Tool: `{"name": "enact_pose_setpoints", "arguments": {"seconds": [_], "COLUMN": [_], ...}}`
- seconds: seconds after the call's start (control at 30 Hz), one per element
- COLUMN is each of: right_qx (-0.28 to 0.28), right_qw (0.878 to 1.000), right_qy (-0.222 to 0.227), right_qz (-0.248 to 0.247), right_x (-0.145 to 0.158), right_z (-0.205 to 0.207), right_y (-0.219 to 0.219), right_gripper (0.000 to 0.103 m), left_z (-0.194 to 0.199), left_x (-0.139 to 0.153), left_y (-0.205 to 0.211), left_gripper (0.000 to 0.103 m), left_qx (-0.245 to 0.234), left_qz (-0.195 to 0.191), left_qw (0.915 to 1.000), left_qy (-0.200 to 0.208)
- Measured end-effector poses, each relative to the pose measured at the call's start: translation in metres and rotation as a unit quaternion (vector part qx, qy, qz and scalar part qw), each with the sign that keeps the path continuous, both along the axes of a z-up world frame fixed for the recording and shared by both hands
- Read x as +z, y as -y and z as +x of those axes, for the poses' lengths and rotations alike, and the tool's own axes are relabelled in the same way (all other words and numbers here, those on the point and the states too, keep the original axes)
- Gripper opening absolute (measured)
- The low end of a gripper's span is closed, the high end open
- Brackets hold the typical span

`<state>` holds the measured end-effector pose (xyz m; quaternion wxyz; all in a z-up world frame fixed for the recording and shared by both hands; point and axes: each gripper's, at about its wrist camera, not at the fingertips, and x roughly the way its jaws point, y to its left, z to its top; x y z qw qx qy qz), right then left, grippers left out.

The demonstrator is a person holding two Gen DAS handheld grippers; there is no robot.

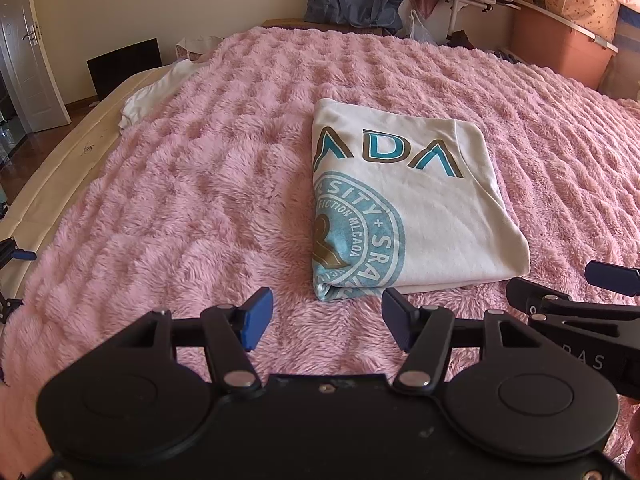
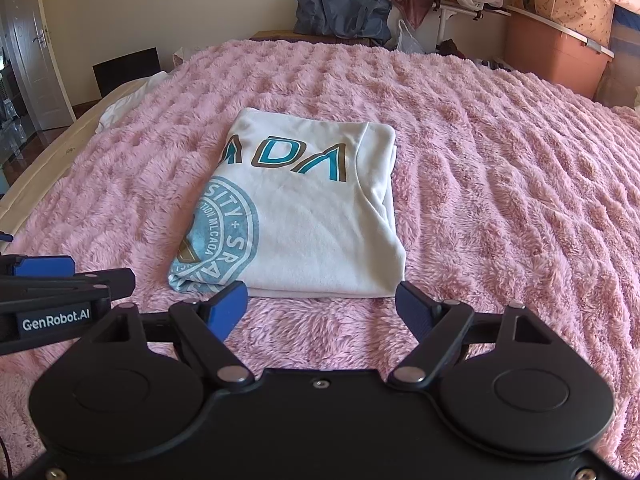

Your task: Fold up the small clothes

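A white T-shirt (image 1: 404, 204) with teal lettering and a round teal print lies folded into a compact rectangle on the pink fluffy blanket (image 1: 200, 184). The same T-shirt (image 2: 304, 216) fills the middle of the right wrist view. My left gripper (image 1: 326, 324) stands open just short of the shirt's near edge, nothing between its blue pads. My right gripper (image 2: 322, 312) is open as well, its fingertips close to the near hem with no cloth between them. Each gripper shows at the edge of the other's view.
Another white garment (image 1: 156, 88) lies crumpled at the blanket's far left edge. Beyond the bed are a dark blue bag (image 1: 352, 0), a rack with plastic bags and a salmon storage box (image 1: 560, 44). A white door (image 1: 28, 60) stands at far left. The blanket (image 2: 500, 184) spreads wide on the right.
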<state>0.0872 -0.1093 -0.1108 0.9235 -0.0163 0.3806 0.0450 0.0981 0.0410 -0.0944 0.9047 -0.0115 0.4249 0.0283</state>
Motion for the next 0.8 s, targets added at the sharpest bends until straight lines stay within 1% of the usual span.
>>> {"name": "enact_pose_setpoints", "arguments": {"seconds": [0.8], "right_qx": [-0.003], "right_qw": [1.0], "right_qy": [-0.004], "right_qz": [0.001], "right_x": [-0.0036], "right_z": [0.0014], "right_y": [0.0033], "right_gripper": [0.084], "left_z": [0.0068], "left_x": [-0.0055], "left_y": [0.0045], "left_gripper": [0.065], "left_qx": [-0.002], "left_qz": [0.011], "left_qw": [0.9999], "left_qy": [-0.009]}}
